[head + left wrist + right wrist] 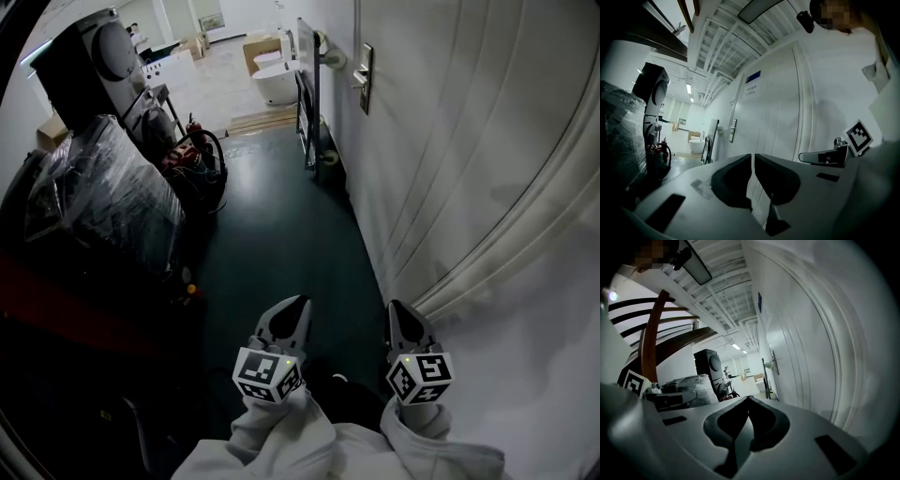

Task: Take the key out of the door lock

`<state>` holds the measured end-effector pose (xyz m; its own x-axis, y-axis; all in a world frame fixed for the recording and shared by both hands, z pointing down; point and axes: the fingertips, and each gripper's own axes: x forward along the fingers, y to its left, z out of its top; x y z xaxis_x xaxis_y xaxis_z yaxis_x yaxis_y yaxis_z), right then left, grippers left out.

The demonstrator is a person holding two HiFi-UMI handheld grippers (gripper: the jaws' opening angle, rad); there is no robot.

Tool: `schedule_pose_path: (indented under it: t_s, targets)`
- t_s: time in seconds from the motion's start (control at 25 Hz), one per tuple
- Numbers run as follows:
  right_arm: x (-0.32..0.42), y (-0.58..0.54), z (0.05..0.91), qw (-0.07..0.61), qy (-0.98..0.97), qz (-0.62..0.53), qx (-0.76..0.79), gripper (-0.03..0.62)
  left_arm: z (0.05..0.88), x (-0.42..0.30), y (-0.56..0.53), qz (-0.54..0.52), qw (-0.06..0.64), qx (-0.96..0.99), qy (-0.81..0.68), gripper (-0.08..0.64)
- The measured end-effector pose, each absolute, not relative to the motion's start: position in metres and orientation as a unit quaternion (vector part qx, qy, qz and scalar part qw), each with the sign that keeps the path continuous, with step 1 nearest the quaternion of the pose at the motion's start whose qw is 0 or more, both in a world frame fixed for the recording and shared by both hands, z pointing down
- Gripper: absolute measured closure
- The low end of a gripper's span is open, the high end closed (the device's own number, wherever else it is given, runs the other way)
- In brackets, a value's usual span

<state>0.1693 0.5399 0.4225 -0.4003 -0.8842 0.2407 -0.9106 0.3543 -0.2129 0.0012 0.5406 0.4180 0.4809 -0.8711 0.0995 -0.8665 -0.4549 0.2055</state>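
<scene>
Since both jaw pairs are pressed together with nothing between them, neither tool is ready to take anything yet: left gripper point(753, 157) shows only a hairline slit at the tips, right gripper point(748, 399) has its tips meeting. Both are held low, close to the body, side by side over the dark floor point(281, 225). Only lock hardware in view is the lock plate point(365, 77) with its handle, on the white door point(450, 141) face, well ahead and to the right of both tools. Key itself is too small to make out. Right gripper sits on the door side, so it's likely the nearer one. Key shank presumably sticks straight out of the door face, so pull away from the door.
</scene>
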Motion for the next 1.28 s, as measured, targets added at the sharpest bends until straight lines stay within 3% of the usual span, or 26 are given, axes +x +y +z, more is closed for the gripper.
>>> schedule_pose_path:
  t_s: [0.76, 1.28]
  targets:
    - [0.169, 0.525, 0.443, 0.054, -0.818, 0.180, 0.544, 0.540, 0.437, -0.003, 0.525, 0.013, 0.140, 0.843, -0.520, 0.531]
    - [0.150, 0.410, 0.443, 0.056, -0.815, 0.173, 0.549, 0.540, 0.437, -0.021, 0.403, 0.015, 0.123, 0.850, -0.511, 0.531]
